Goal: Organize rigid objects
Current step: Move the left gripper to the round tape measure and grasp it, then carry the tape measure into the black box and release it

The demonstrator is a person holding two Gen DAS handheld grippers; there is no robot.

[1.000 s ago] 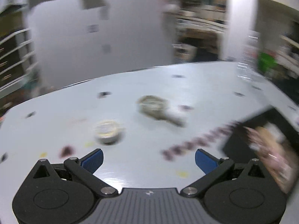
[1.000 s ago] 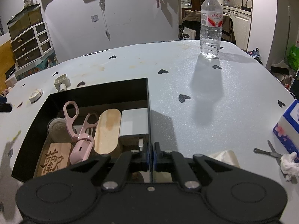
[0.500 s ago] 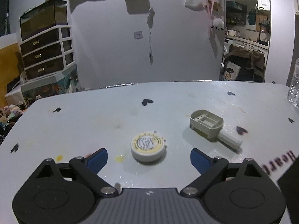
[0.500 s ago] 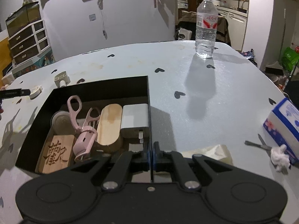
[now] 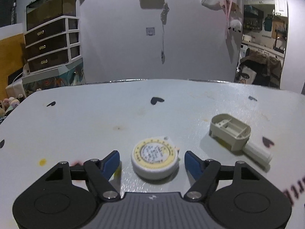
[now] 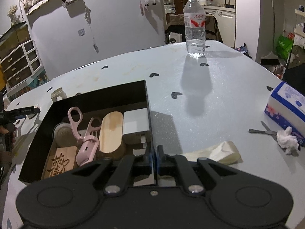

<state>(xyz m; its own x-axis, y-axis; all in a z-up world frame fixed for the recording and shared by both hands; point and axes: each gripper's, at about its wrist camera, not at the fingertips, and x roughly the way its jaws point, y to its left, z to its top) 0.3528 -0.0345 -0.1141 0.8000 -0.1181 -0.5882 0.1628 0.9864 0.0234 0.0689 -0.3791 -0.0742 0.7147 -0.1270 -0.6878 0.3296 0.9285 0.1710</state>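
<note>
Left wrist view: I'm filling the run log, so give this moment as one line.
left gripper: fingers closing around round tin, not touching | right gripper: shut, empty, over black box edge

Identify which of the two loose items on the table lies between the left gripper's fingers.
The round white tin, between the left gripper pads untouched; the beige plastic piece lies off right.

A round tin [image 5: 155, 158] lies low at centre of the left wrist frame on the table [image 5: 95, 122]; a plug-like piece [image 5: 236, 137] sits to its right. In the right wrist frame, a box [image 6: 146, 99] lies lower left, a bottle [image 6: 195, 24] at upper centre.
</note>
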